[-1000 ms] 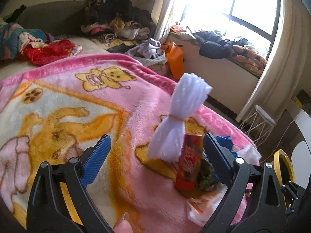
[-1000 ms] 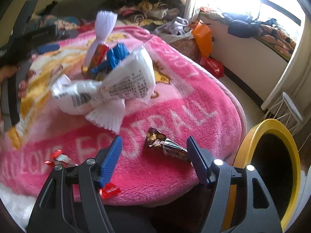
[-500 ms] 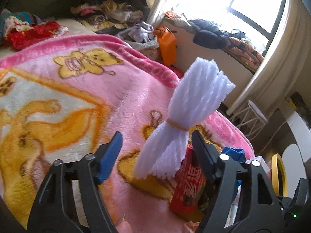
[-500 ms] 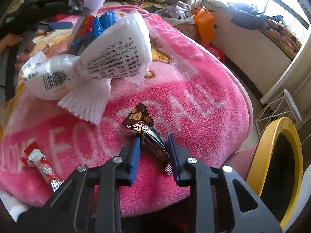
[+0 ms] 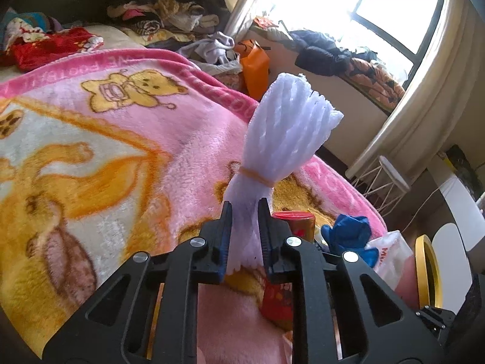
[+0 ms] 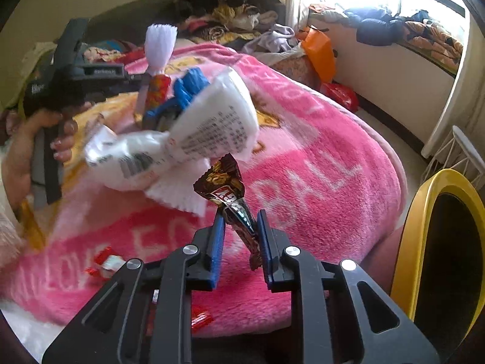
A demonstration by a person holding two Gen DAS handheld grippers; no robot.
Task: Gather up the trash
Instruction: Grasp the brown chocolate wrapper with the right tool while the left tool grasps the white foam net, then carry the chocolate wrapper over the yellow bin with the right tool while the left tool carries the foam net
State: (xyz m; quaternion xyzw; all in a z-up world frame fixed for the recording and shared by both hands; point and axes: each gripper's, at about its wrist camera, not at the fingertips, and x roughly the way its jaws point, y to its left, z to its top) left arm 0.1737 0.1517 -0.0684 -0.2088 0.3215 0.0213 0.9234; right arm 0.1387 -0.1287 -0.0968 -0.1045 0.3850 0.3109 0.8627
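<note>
Trash held: left tongs (image 5: 245, 230) pinch foam netting (image 5: 285, 139) (rubber-banded), right tongs (image 6: 239, 233) pinch candy wrapper (image 6: 225, 188).

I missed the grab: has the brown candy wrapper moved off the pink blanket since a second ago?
Yes. The brown candy wrapper is lifted off the pink blanket, pinched in the right gripper.
</note>
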